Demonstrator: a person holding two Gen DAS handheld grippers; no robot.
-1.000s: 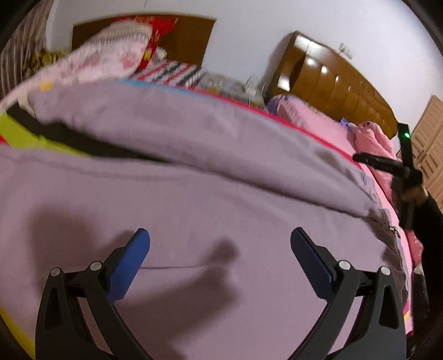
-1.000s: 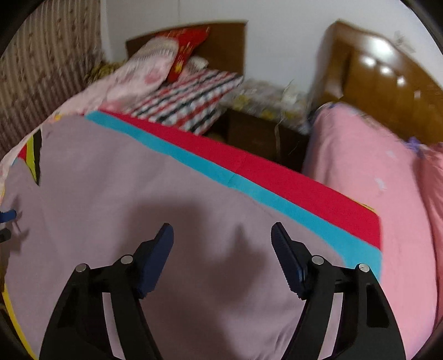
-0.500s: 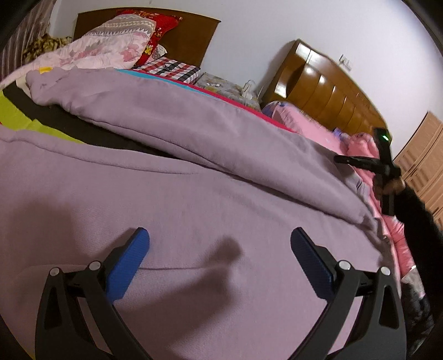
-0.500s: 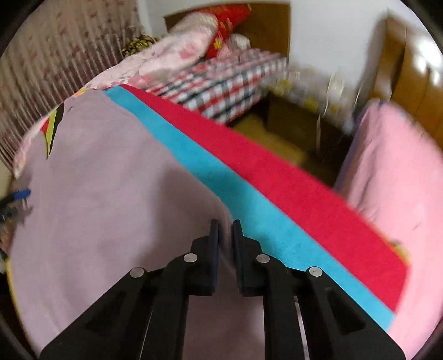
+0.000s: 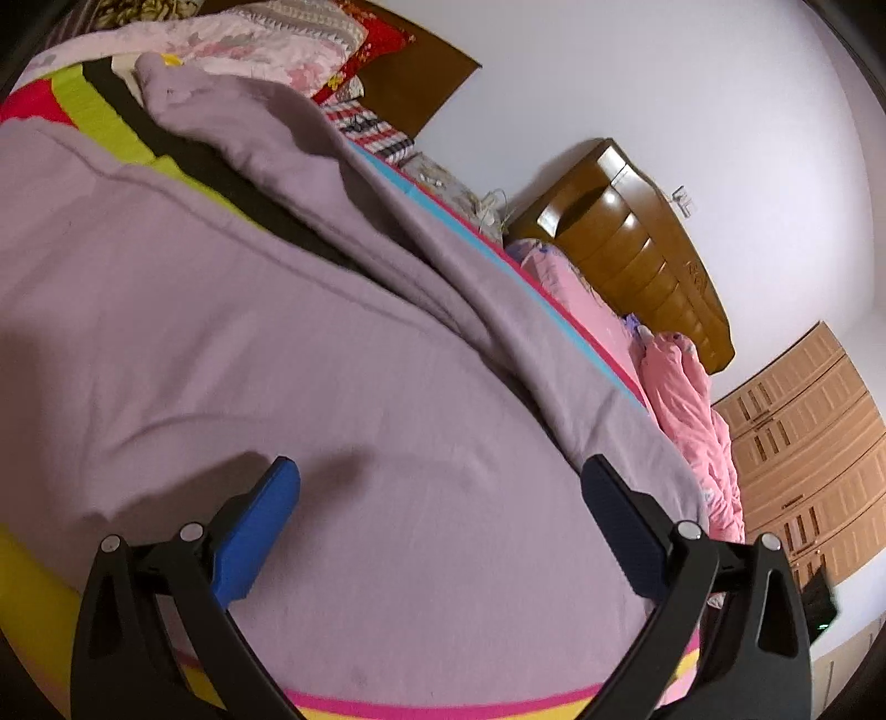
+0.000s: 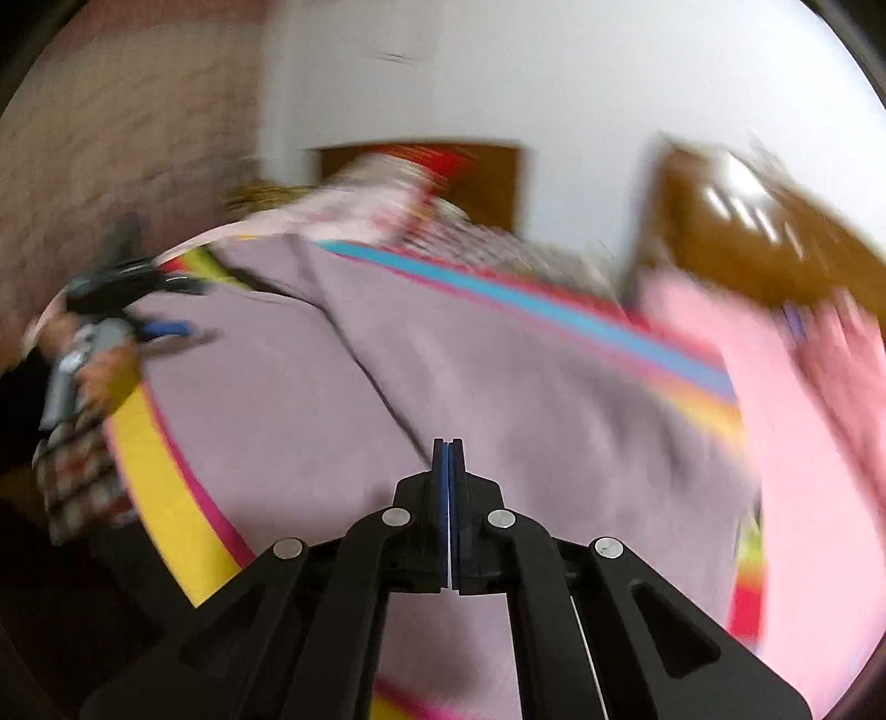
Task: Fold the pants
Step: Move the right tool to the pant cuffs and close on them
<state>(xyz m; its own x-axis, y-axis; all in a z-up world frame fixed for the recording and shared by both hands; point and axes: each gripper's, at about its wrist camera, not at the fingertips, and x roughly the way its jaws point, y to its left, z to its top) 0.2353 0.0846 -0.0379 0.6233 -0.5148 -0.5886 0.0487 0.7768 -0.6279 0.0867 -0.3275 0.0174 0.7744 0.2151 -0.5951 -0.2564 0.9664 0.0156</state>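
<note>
Lilac pants (image 5: 310, 354) lie spread on a striped bed cover, with one part folded over as a raised ridge running to the far left. My left gripper (image 5: 440, 487) is open, its blue pads low over the near part of the pants, holding nothing. In the blurred right wrist view the pants (image 6: 498, 382) fill the middle. My right gripper (image 6: 448, 448) is shut with its pads pressed together; no cloth shows between them. The left gripper (image 6: 166, 329) and the hand holding it show at the left of that view.
The bed cover (image 5: 354, 703) has yellow, pink, blue and red stripes. A second bed with pink bedding (image 5: 686, 399) and a wooden headboard (image 5: 637, 243) lies to the right. Pillows (image 5: 266, 50) are piled at the far end. A wardrobe (image 5: 803, 454) stands at the right.
My right gripper closed at the pants' edge by the blue stripe, then swung fast up and back; its view is blurred. My left gripper stayed open while its view tilted.
</note>
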